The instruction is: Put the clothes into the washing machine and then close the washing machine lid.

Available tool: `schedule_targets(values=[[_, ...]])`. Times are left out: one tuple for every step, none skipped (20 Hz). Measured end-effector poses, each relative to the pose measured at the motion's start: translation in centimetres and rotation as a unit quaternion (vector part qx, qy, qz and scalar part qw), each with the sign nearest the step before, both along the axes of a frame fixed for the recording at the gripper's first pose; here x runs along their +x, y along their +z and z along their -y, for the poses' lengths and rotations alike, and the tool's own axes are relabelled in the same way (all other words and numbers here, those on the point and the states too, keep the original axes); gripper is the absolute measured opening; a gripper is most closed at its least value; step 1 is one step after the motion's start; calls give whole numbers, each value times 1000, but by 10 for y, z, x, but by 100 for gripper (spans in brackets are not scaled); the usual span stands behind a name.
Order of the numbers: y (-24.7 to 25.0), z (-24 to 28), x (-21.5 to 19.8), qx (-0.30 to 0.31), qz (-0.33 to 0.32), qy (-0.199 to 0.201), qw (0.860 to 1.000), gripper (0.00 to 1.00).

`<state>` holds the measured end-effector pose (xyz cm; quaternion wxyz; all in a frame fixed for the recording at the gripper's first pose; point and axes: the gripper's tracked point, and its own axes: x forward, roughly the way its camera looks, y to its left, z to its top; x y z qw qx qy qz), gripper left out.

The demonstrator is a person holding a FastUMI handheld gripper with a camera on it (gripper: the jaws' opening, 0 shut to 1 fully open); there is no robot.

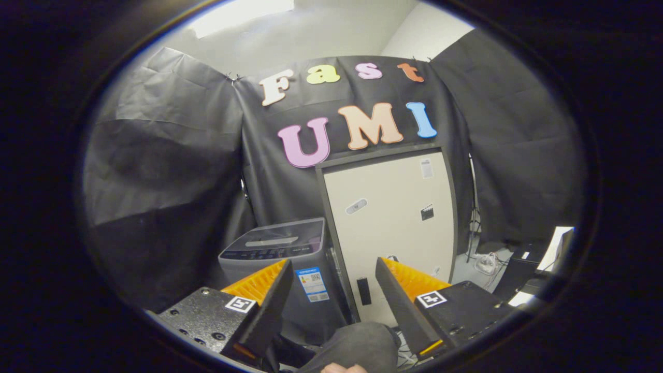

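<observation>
Gripper (331,290) fingers spread wide, nothing between them. One grey washing machine (282,259) stands beyond the fingers, lid down, dark control strip; blue label (312,284) on its front, print too small to read. One beige panel (391,217) beside it bears three small stickers. Grey cloth (357,347) lies just below the fingers.

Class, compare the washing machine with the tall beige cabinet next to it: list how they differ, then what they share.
The washing machine is grey and low; the cabinet is beige and far taller. The machine's lid lies flat on top, shut; the cabinet's door stands upright. Both stand against the black cloth, beyond the open claw.
</observation>
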<state>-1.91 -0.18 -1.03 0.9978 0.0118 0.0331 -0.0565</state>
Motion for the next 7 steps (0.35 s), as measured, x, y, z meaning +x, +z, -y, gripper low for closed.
schedule_targets(values=[[-1,1,-2,-3,1,-1,1000,97],[-1,2,-2,-6,2,-1,1000,97],[0,2,-3,-8,3,-2,1000,97],[0,3,-2,-7,4,-2,1000,97],[-1,3,-3,-5,5,-1,1000,97],[0,2,-3,-3,6,-2,1000,97],[-1,1,-5,-3,8,0,1000,97]])
